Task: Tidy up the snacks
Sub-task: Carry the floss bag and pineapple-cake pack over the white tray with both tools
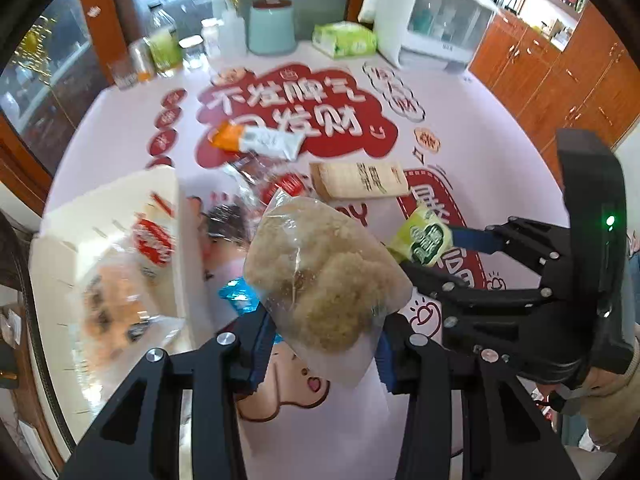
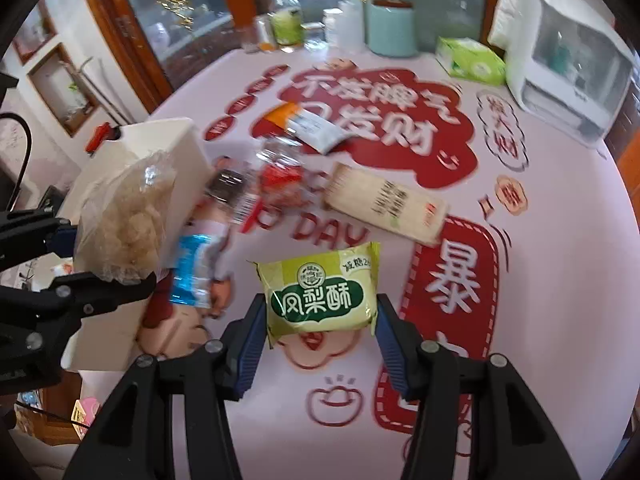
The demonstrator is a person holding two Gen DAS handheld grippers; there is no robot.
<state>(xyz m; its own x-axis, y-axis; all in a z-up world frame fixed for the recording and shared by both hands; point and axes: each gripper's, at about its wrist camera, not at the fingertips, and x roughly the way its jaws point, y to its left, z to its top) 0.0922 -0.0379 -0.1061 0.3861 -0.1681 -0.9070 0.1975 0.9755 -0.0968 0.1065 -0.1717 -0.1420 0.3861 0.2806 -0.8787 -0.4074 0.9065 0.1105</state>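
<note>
My left gripper (image 1: 324, 354) is shut on a clear bag of beige puffed snack (image 1: 326, 276) and holds it above the table; the bag also shows in the right wrist view (image 2: 124, 220). My right gripper (image 2: 322, 330) is shut on a green pineapple-cake packet (image 2: 320, 292), also seen from the left wrist (image 1: 424, 240). A white storage box (image 1: 116, 264) with snacks inside stands at the left. On the table lie an orange-and-white packet (image 1: 256, 142), a beige packet (image 1: 360, 180), clear red-labelled wrappers (image 1: 280, 186) and a blue packet (image 2: 194, 270).
The pink tablecloth (image 1: 480, 128) has red prints. At the far edge stand jars and bottles (image 1: 160, 52), a teal canister (image 1: 272, 28), a green tissue pack (image 1: 344, 40) and a white appliance (image 1: 436, 28). Wooden cabinets (image 1: 560, 72) stand at the right.
</note>
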